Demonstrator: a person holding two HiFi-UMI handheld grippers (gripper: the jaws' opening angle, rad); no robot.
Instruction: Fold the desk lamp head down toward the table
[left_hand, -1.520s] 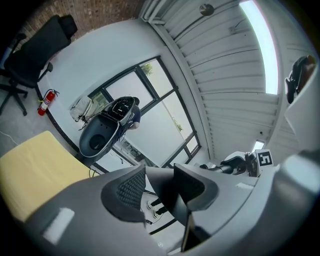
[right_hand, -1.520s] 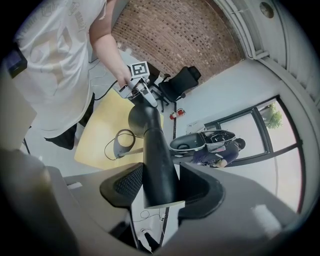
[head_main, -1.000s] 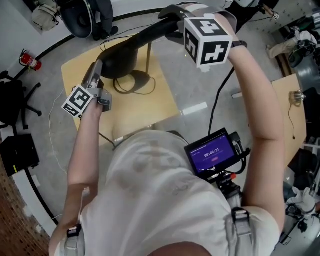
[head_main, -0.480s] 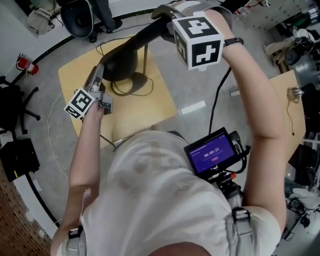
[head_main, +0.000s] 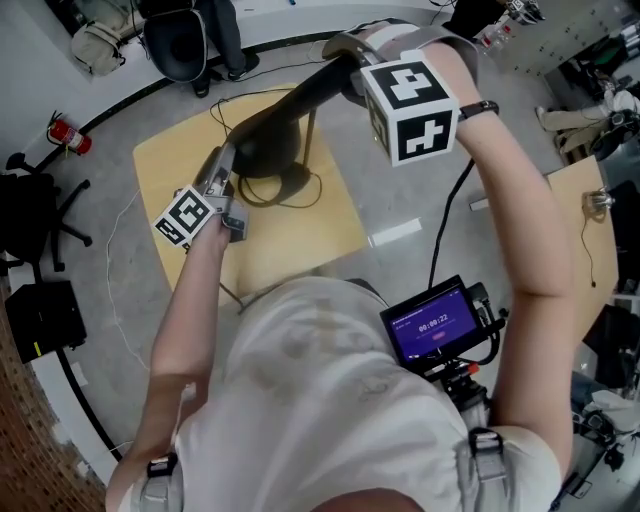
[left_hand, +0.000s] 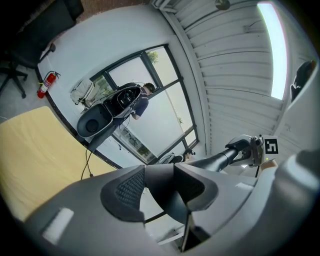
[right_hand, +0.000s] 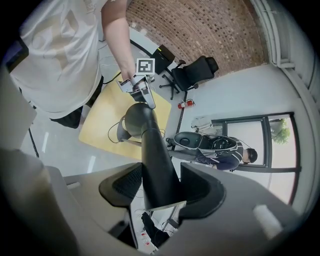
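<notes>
While left gripper (left_hand: 159, 184) clamps lamp (head_main: 266, 146), right gripper (right_hand: 161, 184) grips

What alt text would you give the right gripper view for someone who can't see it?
The right hand-held gripper clamps a black lamp that stretches down to a yellow table. The left hand-held gripper meets its far end.

Lamp (head_main: 275, 135): smooth black shell, matt to satin, plastic-looking. Surface (head_main: 290, 230): pale wood-look top, smooth, low sheen. Left tool (left_hand: 160, 187) and right tool (right_hand: 159, 187): matt grey plastic bodies; pads (left_hand: 129, 189) black, finely ribbed. Floor (head_main: 400, 190): grey, polished, reflective. Shirt (head_main: 320, 400): white cloth.
</notes>
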